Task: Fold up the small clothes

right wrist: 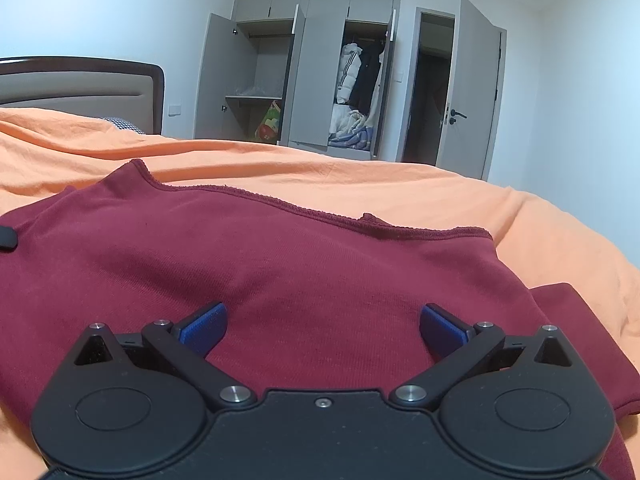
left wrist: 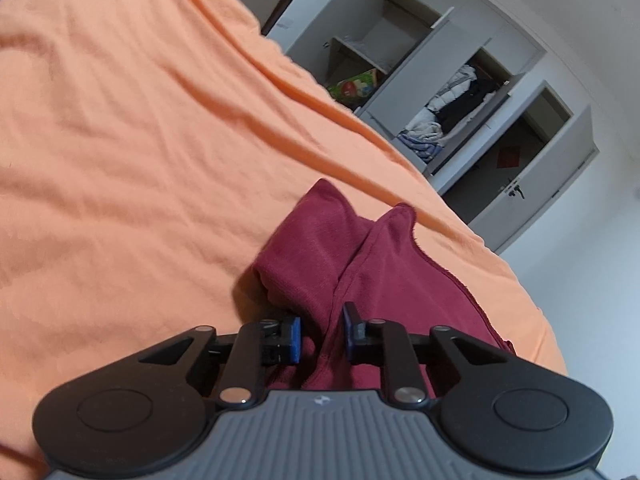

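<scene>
Maroon garment point(right wrist: 280, 272) on orange bedsheet point(right wrist: 400, 184); left tongs point(left wrist: 322, 336) pinching a fold of it, right tongs point(right wrist: 322, 328) spread wide above it.

Item: one small maroon knit garment, lying on the bed, its stitched edge toward the wardrobe side. Left tongs: blue pads point(left wrist: 295, 338) narrowed onto a raised ridge of the maroon cloth, which bunches up between them and stands in two peaks beyond. Right tongs: blue pads point(right wrist: 204, 326) far apart, nothing between them, held low over the flat middle of the garment; contact with the cloth cannot be told. Surroundings: grey wardrobe point(right wrist: 312, 68) with doors open, coats point(right wrist: 360, 76) hanging inside, padded headboard point(right wrist: 80, 88) at left, room door point(right wrist: 472, 92) ajar at right.
</scene>
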The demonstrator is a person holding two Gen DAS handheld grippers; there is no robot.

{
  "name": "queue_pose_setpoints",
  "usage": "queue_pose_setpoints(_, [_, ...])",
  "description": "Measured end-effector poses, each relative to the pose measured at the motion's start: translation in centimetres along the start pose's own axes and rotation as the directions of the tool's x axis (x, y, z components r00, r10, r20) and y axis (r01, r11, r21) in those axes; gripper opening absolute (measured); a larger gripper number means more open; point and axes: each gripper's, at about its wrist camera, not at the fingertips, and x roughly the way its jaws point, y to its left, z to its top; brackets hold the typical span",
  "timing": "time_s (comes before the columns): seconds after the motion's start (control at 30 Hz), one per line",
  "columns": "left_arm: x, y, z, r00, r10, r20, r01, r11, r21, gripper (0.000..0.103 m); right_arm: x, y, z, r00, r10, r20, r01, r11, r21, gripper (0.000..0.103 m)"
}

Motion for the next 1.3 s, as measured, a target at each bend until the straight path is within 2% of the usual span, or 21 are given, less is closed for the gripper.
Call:
queue_pose_setpoints(0.13, [-0.9, -1.0, 0.4, 0.999, -0.021, 0.026, 0.019, 0.999, 0.047, 0.018, -0.1, 0.1, -0.1, 1.0, 0.002, 0.001, -0.002, 1.0, 0.004, 0.103])
queue_pose_setpoints(0.3, [-2.5, -4.2, 1.3, 0.993, -0.096, 0.074, 0.084, 0.985, 0.149, 0.017, -0.6, -0.4, 0.5, 1.0, 0.02, -0.006, -0.02, 0.999, 0.026, 0.103])
queue_pose_setpoints(0.4, [-3.6, -7.4, 1.4, 0.983, -0.154, 0.097, 0.125, 0.958, 0.257, 0.017, -1.4, -1.4, 1.1, 0.999, 0.033, -0.004, -0.033, 0.998, 0.051, 0.103])
queue_pose_setpoints(0.53, [-4.6, -12.1, 0.9, 0.964, -0.252, 0.088, 0.202, 0.905, 0.373, 0.016, -3.6, -3.4, 1.6, 1.0, 0.013, -0.003, -0.013, 0.998, 0.056, 0.103])
queue_pose_setpoints(0.67, [-4.9, -17.0, -0.9, 0.94, -0.34, 0.019, 0.295, 0.841, 0.453, 0.016, -6.7, -6.4, 1.3, 1.0, -0.007, 0.002, 0.007, 0.999, 0.047, 0.103])
queue_pose_setpoints(0.8, [-4.4, -21.5, -4.5, 0.916, -0.391, -0.085, 0.375, 0.764, 0.525, 0.016, -9.9, -9.7, -0.1, 0.996, -0.091, -0.016, 0.091, 0.994, 0.06, 0.103])
queue_pose_setpoints(0.9, [-3.1, -24.1, -8.4, 0.906, -0.376, -0.197, 0.417, 0.701, 0.578, 0.016, -12.3, -11.8, -1.7, 0.991, -0.131, -0.037, 0.133, 0.987, 0.093, 0.103])
queue_pose_setpoints(1.03, [-1.6, -25.8, -13.1, 0.891, -0.304, -0.336, 0.453, 0.632, 0.629, 0.016, -14.7, -13.6, -3.7, 0.986, -0.152, -0.065, 0.159, 0.98, 0.123, 0.103])
queue_pose_setpoints(1.13, [-1.2, -25.9, -14.8, 0.888, -0.247, -0.388, 0.454, 0.615, 0.645, 0.021, -15.9, -14.4, -5.0, 0.984, -0.159, -0.08, 0.169, 0.976, 0.141, 0.103])
queue_pose_setpoints(1.2, [-1.2, -25.7, -14.9, 0.878, -0.246, -0.411, 0.468, 0.624, 0.626, 0.025, -16.2, -14.5, -5.6, 0.983, -0.161, -0.089, 0.174, 0.972, 0.155, 0.103])
queue_pose_setpoints(1.27, [-1.6, -25.3, -14.7, 0.861, -0.261, -0.436, 0.494, 0.63, 0.599, 0.035, -16.3, -14.8, -6.0, 0.982, -0.161, -0.1, 0.177, 0.968, 0.178, 0.103])
queue_pose_setpoints(1.3, [-1.5, -24.7, -13.9, 0.855, -0.269, -0.443, 0.504, 0.628, 0.592, 0.047, -16.4, -14.9, -6.2, 0.982, -0.161, -0.102, 0.178, 0.966, 0.188, 0.102])
